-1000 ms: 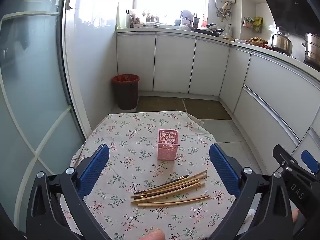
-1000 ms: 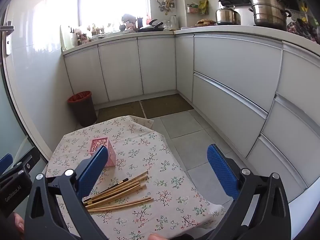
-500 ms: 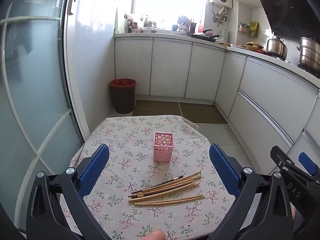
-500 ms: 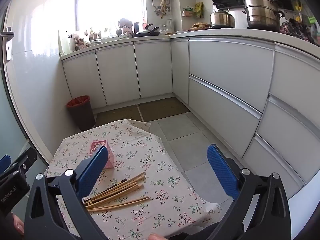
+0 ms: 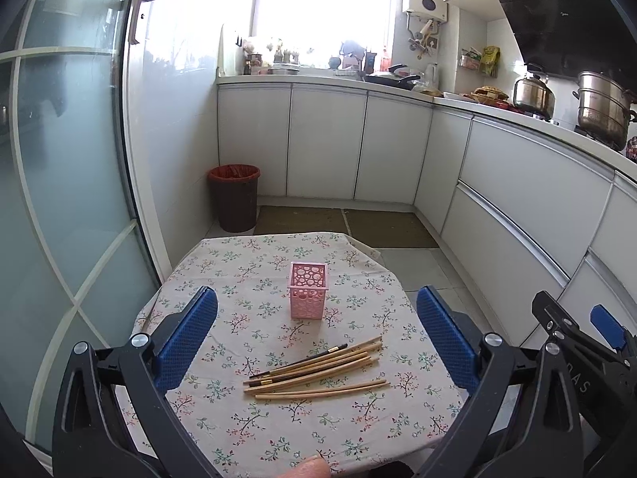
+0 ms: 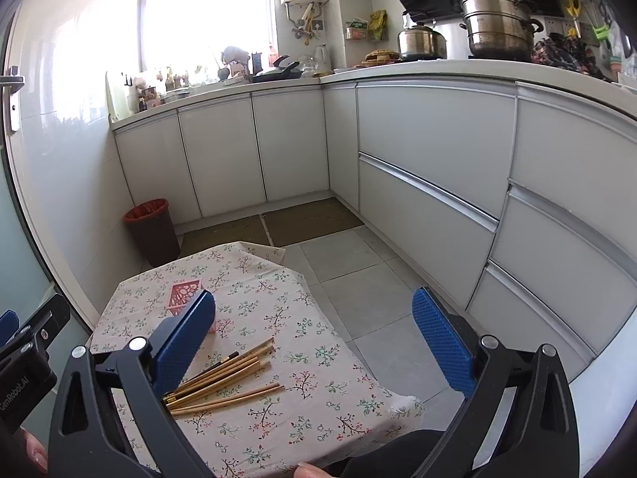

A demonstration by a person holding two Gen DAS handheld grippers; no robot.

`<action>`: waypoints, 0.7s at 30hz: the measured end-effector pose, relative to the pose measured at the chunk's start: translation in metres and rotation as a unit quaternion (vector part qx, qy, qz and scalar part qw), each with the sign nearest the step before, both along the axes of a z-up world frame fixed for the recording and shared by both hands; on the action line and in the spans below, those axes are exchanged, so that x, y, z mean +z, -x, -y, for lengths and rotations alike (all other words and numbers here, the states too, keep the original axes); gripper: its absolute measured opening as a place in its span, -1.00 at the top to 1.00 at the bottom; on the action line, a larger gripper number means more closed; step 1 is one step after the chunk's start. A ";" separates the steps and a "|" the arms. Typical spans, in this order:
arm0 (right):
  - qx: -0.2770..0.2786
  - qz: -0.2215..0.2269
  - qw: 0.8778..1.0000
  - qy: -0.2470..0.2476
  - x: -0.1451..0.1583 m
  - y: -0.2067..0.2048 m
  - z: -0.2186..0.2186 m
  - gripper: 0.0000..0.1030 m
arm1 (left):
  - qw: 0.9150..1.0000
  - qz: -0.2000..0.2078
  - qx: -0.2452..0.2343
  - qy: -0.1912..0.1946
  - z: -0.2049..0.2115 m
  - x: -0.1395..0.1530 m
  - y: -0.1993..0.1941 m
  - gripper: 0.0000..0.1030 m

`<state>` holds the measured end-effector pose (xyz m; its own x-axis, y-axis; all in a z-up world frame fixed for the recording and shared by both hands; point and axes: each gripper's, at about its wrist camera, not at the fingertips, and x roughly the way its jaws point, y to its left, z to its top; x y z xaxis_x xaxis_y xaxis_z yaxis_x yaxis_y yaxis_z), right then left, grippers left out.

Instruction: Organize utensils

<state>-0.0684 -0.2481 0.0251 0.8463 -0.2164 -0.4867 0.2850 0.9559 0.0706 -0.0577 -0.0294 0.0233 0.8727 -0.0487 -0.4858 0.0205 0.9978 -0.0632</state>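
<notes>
Hidden: in the right wrist view my right gripper's [image 6: 314,320] left finger covers the lower part of the pink holder [image 6: 184,294] and the butt ends of the chopsticks [image 6: 225,380].
Cut off: a fingertip [image 5: 310,470] pokes in at the bottom edge of the left wrist view; the rest of the hand is out of frame.
Hard to make out: clutter on the far counter is washed out by the window glare, so I cannot name it.
Left gripper [image 5: 316,328]: spread wide, holding nothing, above the near part of the table [image 5: 223,430].
Right gripper: also spread wide and holding nothing; its body shows at the right edge of the left wrist view.
Chopsticks [image 5: 314,370]: loose bundle lying flat, centre of frame, between my left fingers.
Pink holder [image 5: 307,295]: upright, just beyond the chopsticks, apart from them.
Around: a red-lined bin [image 5: 234,197] stands on the floor beyond the table, left of centre; steel pots [image 6: 499,26] sit on the counter, upper right.
In the way: I see nothing between the grippers and the chopsticks.
</notes>
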 end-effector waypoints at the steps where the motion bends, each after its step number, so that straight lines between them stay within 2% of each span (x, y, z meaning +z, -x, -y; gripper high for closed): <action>1: 0.000 0.001 1.000 0.000 0.001 0.001 0.001 -0.87 | 1.000 0.001 -0.001 0.000 0.000 0.001 0.001 -0.86; 21: 0.002 0.005 1.000 -0.002 0.003 0.008 0.002 -0.87 | 1.000 0.010 0.001 -0.004 0.000 0.001 0.008 -0.86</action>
